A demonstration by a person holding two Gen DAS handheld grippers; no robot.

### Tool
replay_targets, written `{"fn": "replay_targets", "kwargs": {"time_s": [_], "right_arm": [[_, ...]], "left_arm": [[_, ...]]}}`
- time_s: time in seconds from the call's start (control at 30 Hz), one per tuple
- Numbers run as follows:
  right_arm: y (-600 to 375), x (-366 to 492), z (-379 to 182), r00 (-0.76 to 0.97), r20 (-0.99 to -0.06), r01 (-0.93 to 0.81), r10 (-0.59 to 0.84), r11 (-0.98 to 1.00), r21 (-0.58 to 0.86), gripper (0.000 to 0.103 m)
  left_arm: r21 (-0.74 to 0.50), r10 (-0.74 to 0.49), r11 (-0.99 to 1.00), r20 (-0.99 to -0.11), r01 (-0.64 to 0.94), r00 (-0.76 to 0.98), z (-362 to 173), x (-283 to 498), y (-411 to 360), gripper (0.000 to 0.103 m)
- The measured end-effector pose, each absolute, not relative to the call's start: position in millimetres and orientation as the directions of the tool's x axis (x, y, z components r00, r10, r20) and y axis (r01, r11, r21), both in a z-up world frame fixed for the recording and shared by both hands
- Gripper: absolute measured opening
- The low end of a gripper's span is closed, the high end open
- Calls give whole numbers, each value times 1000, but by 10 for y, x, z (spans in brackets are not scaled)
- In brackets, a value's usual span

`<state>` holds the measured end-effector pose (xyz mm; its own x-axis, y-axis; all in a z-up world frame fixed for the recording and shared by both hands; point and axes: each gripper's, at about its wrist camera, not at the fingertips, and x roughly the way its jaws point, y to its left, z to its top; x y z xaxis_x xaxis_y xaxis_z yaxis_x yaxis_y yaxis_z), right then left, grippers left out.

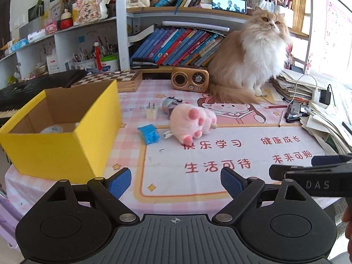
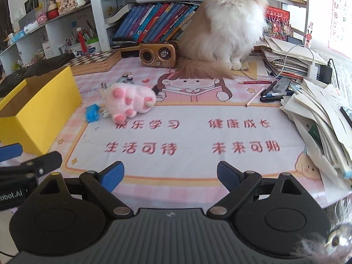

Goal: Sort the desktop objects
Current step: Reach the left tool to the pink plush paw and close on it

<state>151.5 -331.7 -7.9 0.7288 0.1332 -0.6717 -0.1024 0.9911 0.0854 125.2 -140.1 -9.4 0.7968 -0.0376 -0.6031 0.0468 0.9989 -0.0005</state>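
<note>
Presently, the desk stood as follows.

Left gripper (image 1: 176,181): held low over the near edge of the pink desk mat (image 1: 220,154), blue pads spread wide apart, nothing between them.

Right gripper (image 2: 170,176): likewise low over the mat's near edge, pads parted, holding nothing. The two tools hung side by side, each showing at the edge of the other's view.

Yellow box (image 1: 66,145): an open cardboard carton at the left of the desk, with a round pale item lying inside on its floor; what it was could not be told.

Pink plush paw (image 1: 192,123): lay on its side on the mat, toward the middle, right of the box and well apart from both tools.

Blue crumpled item (image 1: 149,134): on the mat between the box and the plush paw, just left of the paw.

Small white plug (image 1: 151,112): stood behind the blue item, prongs up.

Grey metal gadget (image 1: 170,104): just behind the paw; its kind was unclear.

Red pencil (image 2: 256,82), pale pencil (image 2: 255,96) and dark pens (image 2: 275,93): lay at the right of the mat, beside a slumped stack of papers (image 2: 319,114).

Fluffy ginger-and-white cat (image 1: 253,57): sat upright at the back of the desk, next to a small brown radio (image 1: 190,78). A chessboard (image 1: 110,78) lay behind the box.
</note>
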Motion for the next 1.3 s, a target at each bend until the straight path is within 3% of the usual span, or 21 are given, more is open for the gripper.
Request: {"fn": "replay_targets", "kwargs": {"time_s": [0.63, 0.8, 1.03, 1.3], "right_arm": [[-3827, 2292, -210, 721, -675, -84, 160, 986, 145, 88], [-3894, 2427, -212, 721, -678, -62, 142, 988, 142, 87], [-3937, 2477, -186, 721, -680, -54, 135, 989, 139, 87], [-3942, 2483, -192, 711, -692, -50, 128, 990, 131, 87]], "left_arm": [[-15, -11, 1000, -608, 3, 794, -373, 2322, -1664, 89], [-32, -56, 998, -594, 46, 803, -454, 2651, -1725, 90], [30, -27, 998, -636, 60, 771, -662, 3135, -1814, 90], [10, -51, 997, -676, 78, 736, -838, 3431, -1833, 94]]}}
